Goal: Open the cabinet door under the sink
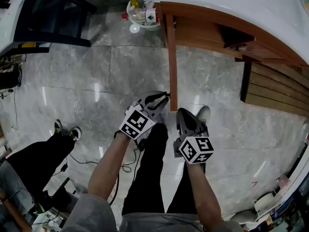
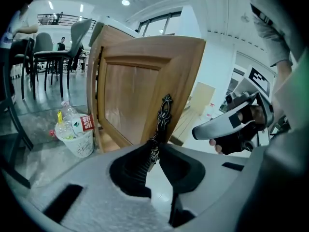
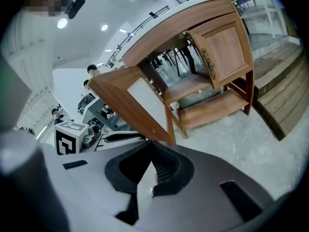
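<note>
The cabinet door [image 1: 171, 62] under the sink [image 1: 212, 1] stands swung well out from the carcass, its ornate handle [image 2: 165, 112] clamped in the left claw [image 2: 156, 147], the right claw [image 3: 150, 145] closed on nothing; little opening travel appears to remain.

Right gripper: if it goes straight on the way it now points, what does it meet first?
Probably the open cabinet door: its lower corner sits just beyond the shut tongs of the right gripper, though depth is unclear.

Showroom-like hall: stone floor [image 1: 96, 76], ceiling spotlights [image 2: 125, 2], chairs [image 2: 46, 45], sink cabinet [image 3: 224, 42]
</note>
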A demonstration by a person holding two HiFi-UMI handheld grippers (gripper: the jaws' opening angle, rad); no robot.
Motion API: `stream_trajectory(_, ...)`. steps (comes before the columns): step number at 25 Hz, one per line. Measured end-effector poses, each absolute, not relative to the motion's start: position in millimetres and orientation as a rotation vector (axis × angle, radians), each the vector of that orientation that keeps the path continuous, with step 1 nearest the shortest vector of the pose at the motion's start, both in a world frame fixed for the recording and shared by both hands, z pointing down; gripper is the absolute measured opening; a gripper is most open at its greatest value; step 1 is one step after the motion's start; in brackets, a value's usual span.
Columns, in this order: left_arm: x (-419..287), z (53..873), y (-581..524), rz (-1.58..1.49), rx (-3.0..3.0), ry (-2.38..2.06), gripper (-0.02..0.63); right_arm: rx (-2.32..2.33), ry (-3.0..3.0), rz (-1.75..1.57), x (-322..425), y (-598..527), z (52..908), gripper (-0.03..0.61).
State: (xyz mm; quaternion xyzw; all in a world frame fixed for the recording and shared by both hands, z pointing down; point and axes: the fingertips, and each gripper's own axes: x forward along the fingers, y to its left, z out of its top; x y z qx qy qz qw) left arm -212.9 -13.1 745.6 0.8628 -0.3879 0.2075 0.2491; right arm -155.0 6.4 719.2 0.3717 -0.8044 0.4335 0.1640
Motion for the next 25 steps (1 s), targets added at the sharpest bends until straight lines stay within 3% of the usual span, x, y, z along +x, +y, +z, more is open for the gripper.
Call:
stream_trajectory(6,-260.0,745.7,-1.7,0.502,2.244,-1.180,0.037,0.997,-2.315,1.213,-190.0,16.4,714.9,0.011)
stream_trajectory(25,-254.4,705.6,24.2,0.487,2.203,-1.260,0.038,0.908,-2.352,1.170,-206.2,22.4,676.7,0.011)
